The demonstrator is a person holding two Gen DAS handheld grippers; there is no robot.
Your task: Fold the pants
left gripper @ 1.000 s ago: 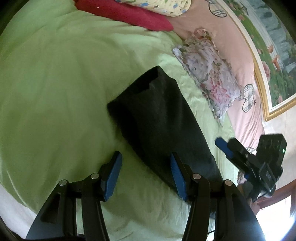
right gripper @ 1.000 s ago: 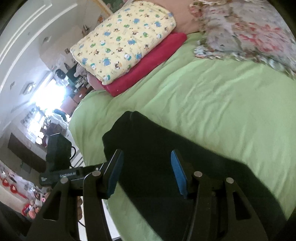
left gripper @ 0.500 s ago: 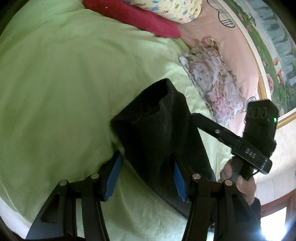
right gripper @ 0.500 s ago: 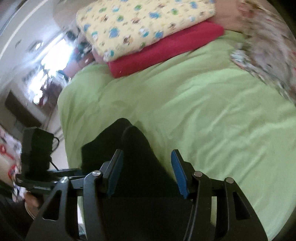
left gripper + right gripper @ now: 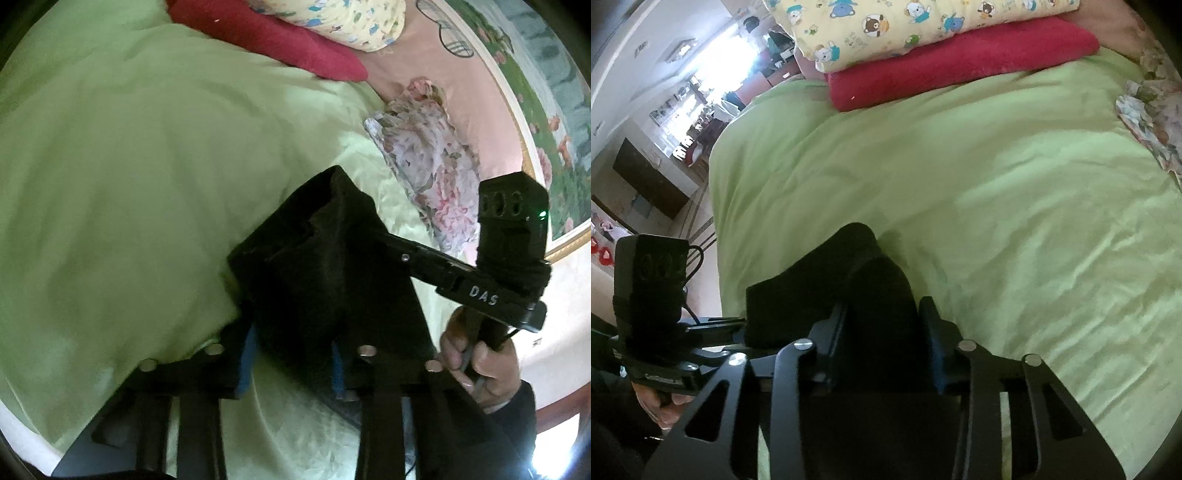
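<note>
The dark, soft fabric pants (image 5: 325, 273) are lying bunched on the wrinkled light-green bed sheet (image 5: 122, 177), their long axis running away from both cameras. The left gripper (image 5: 291, 363) and right gripper (image 5: 882, 332) are each pinching a raised fold of this cloth between narrowed blue-padded fingers (image 5: 246, 363).

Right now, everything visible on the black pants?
The black pants look like soft, thick dark cloth, folded into a narrow strip lying on the green bedsheet. The near end is bunched and lifted, showing layered folds. The left tongs straddle that end, blue pads against the cloth; the right tongs likewise close around a raised hump. No pockets or waistband can be made out.
</note>
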